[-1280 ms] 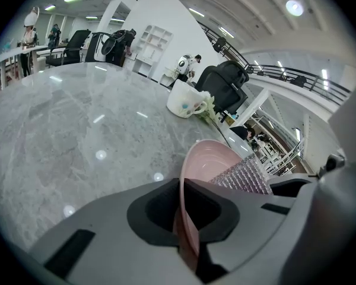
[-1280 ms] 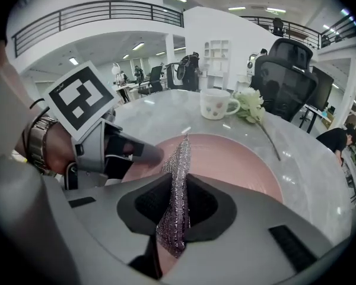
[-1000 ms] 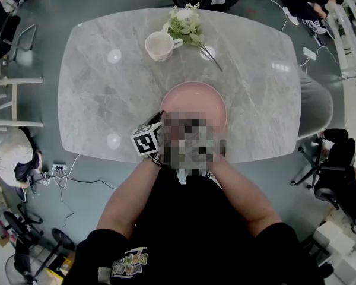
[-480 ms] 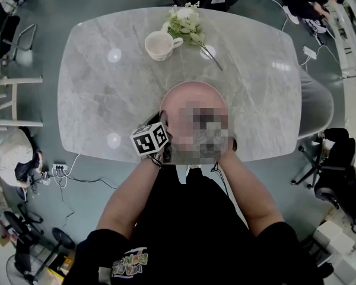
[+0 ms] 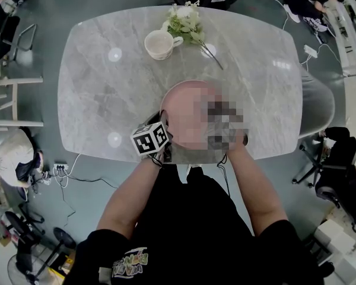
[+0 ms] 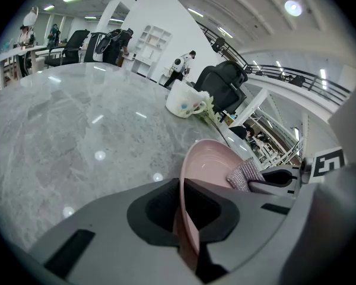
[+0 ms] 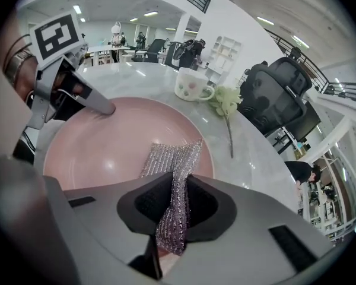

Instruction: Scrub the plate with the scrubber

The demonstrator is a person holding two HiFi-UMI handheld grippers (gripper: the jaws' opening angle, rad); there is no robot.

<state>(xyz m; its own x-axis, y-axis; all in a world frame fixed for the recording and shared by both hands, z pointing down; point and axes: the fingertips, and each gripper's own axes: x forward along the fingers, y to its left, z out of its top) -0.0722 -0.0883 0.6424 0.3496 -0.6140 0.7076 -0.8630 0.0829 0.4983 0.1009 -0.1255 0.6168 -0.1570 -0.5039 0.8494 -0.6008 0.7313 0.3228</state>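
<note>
Right gripper view shows my right gripper (image 7: 177, 202) pinching a silver mesh scrubber (image 7: 173, 171). Its long axis runs straight out from the jaws, and its fanned free end lies on the round pink plate (image 7: 101, 144), pointing at the far rim. My left gripper (image 6: 181, 209) is clamped on the plate's near-left rim at the near edge of the grey marble desk (image 5: 107, 94). In the head view a mosaic patch hides the scrubber and right gripper from me.
</note>
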